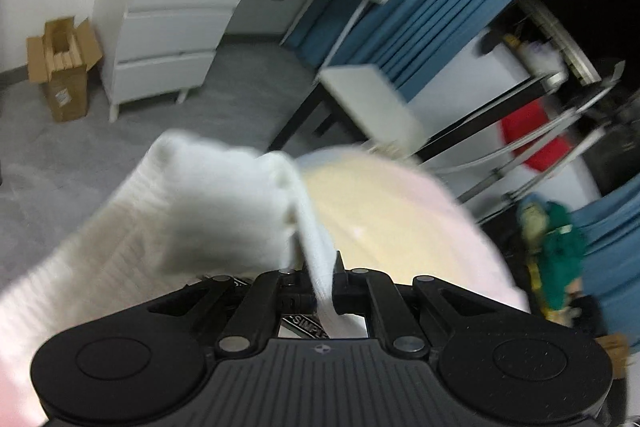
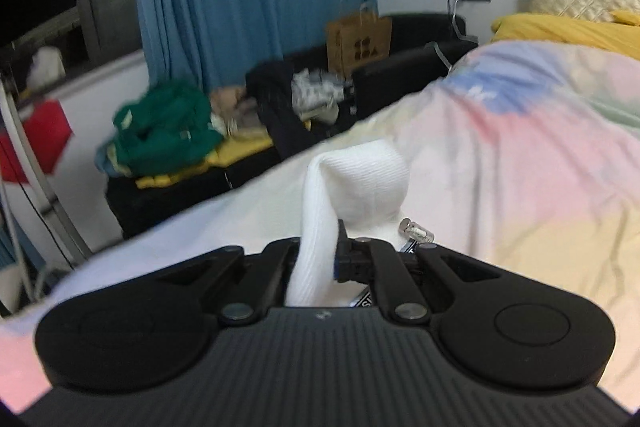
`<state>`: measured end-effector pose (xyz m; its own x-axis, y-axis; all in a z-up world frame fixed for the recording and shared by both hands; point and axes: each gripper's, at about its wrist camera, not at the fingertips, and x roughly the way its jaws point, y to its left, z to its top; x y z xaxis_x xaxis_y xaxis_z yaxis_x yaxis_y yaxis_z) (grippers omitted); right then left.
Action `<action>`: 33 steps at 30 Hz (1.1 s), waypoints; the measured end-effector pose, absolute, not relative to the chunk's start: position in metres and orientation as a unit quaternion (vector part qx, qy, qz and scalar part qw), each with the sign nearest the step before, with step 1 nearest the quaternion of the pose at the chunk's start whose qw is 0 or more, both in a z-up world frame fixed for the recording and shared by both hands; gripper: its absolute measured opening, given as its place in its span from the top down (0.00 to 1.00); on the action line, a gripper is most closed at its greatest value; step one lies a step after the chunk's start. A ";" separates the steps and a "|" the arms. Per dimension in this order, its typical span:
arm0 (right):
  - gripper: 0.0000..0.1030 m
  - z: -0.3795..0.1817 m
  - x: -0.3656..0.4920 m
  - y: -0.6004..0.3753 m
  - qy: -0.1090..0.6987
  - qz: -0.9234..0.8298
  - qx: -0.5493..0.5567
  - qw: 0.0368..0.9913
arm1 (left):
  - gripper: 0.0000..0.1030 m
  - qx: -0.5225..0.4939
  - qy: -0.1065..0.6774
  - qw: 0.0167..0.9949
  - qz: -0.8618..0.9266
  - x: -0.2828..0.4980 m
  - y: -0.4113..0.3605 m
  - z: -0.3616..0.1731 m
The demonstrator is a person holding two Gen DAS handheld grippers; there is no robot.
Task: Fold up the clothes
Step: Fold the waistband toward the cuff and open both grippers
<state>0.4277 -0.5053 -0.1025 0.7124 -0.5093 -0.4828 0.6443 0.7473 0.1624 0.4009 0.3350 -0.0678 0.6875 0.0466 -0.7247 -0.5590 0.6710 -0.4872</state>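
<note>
Left gripper (image 1: 322, 293) clamping blurred white garment (image 1: 208, 203), right gripper (image 2: 320, 267) likewise, fingertips hidden.

A black strip (image 1: 306, 323) with white capitals is showing through the gap beneath the left gripper's (image 1: 323, 297) jaws, reading "SIMPL" before white ribbed cloth (image 1: 224, 211) cuts it off. In the right wrist view a like strip (image 2: 363, 301) is peeking out, but only a lone "S" is showing. The brown paper bag (image 2: 359, 41) is carrying dark printed shapes, too blurred to read.
</note>
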 end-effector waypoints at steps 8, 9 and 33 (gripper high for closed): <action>0.56 -0.115 0.413 -0.520 0.254 -0.241 0.258 0.900 | 0.59 -0.322 0.332 0.878 0.126 0.403 0.329 -0.079; 0.44 -0.110 0.400 -0.519 0.244 -0.234 0.268 0.902 | 0.51 -0.309 0.325 0.886 0.118 0.396 0.326 -0.073; 0.36 -0.193 0.223 -0.469 0.267 -0.041 0.625 0.733 | 0.21 -0.602 0.306 0.734 0.072 0.218 0.309 -0.141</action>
<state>0.2232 -0.4694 -0.1925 0.8538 0.2743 -0.4424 0.3934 0.2165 0.8935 0.2179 0.3092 -0.1413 0.8018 -0.2631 -0.5365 -0.4748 0.2647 -0.8394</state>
